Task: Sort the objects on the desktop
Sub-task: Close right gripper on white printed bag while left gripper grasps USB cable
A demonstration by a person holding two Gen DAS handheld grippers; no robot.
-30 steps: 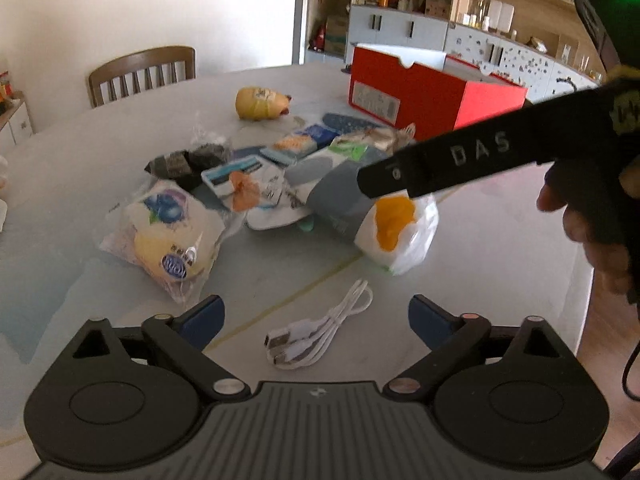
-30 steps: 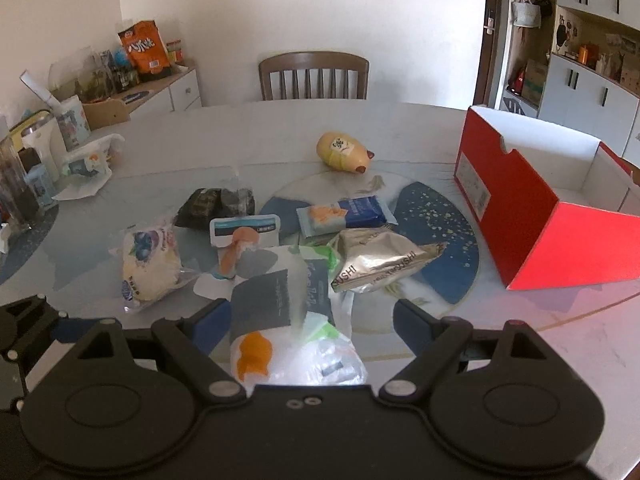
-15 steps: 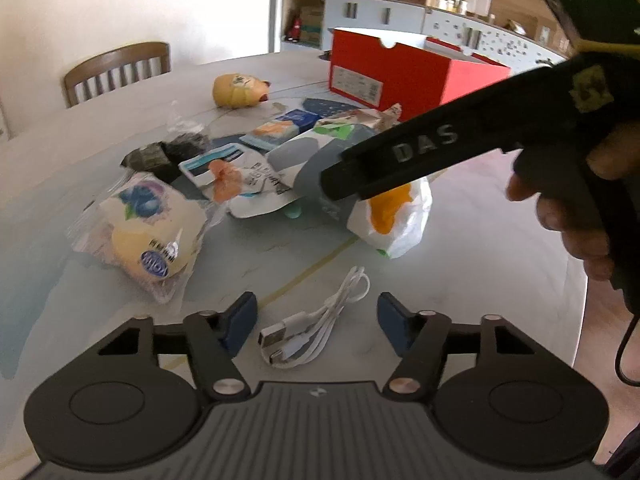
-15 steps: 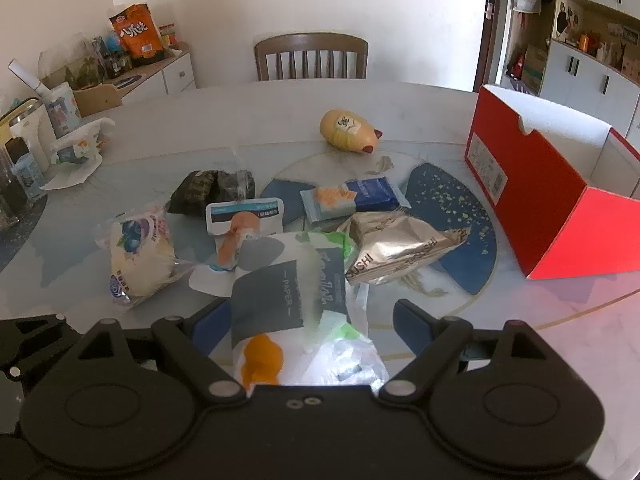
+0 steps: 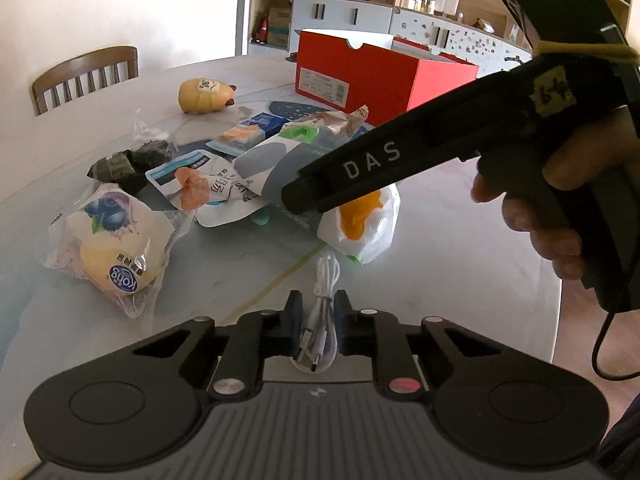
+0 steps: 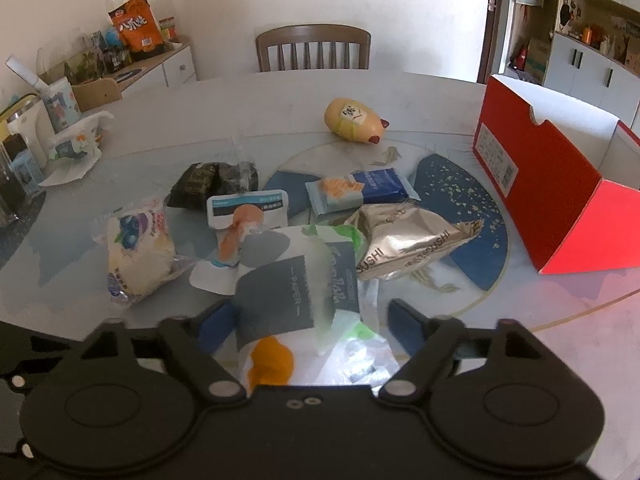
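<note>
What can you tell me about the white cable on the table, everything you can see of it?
The white cable is a thin, glossy cord bundled into a loose coil, with a metal plug and a smaller plug showing at its near end. It lies on the pale marble-look table, just in front of the white bag with the orange patch. The left tool has just been closing, and its blue pads now pinch the bundle's middle.

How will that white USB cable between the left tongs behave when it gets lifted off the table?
The white cable is a loose, thin coil, so it will probably sag and dangle on both sides of the left tongs. It looks light. Its smooth sheath may slip, and the untied loops could unwind and trail across the table.
</note>
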